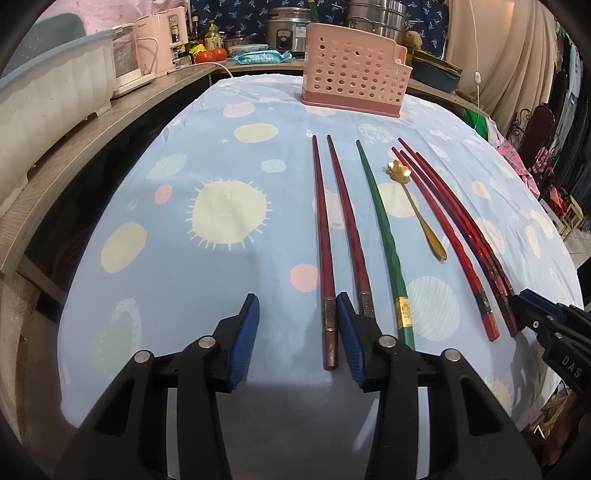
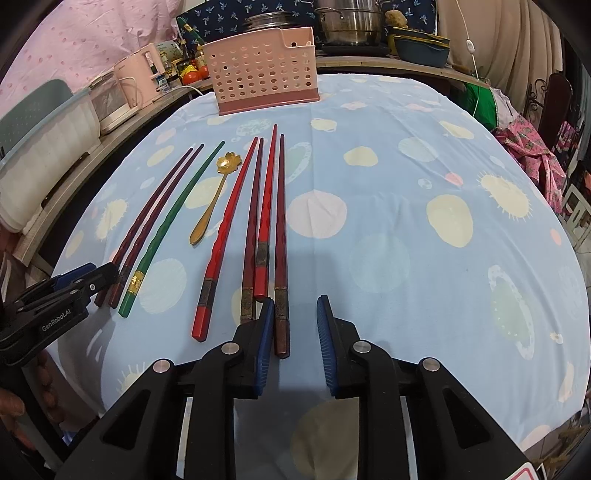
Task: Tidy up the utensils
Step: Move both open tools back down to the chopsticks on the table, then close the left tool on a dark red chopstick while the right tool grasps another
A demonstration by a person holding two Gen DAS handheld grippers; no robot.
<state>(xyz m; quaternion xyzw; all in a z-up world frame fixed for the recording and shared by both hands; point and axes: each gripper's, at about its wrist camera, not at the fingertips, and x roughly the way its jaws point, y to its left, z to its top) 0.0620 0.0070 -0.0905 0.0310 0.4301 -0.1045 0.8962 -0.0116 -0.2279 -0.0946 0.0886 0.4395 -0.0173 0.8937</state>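
A table draped in a blue cloth [image 1: 166, 258] with pale dots carried a row of utensils lying lengthwise, tips pointing toward a pink perforated holder [image 1: 354, 70] that stood upright at the far end, well apart from them. From left to right lay two dark red chopsticks [image 1: 325, 236], side by side, then one green chopstick [image 1: 384, 236], then a small gold spoon [image 1: 417, 210] with a flower-shaped bowl, then a close bunch of four red chopsticks [image 2: 258, 221], two bright and two darker, some touching or overlapping. The left gripper [image 1: 299, 339] hovered low over the near ends of the dark red pair, its blue-padded jaws wide apart; the near end of the leftmost chopstick lay between them, held by nothing, and the second one passed behind the right finger. The right gripper [image 2: 295, 343] hovered at the near ends of the red bunch, jaws likewise apart and holding nothing, with the rightmost dark chopstick lying just inside its left finger. Beyond the table, a shelf held a pink kettle [image 1: 155, 48], bottles, tomatoes and steel pots [image 1: 376, 18].
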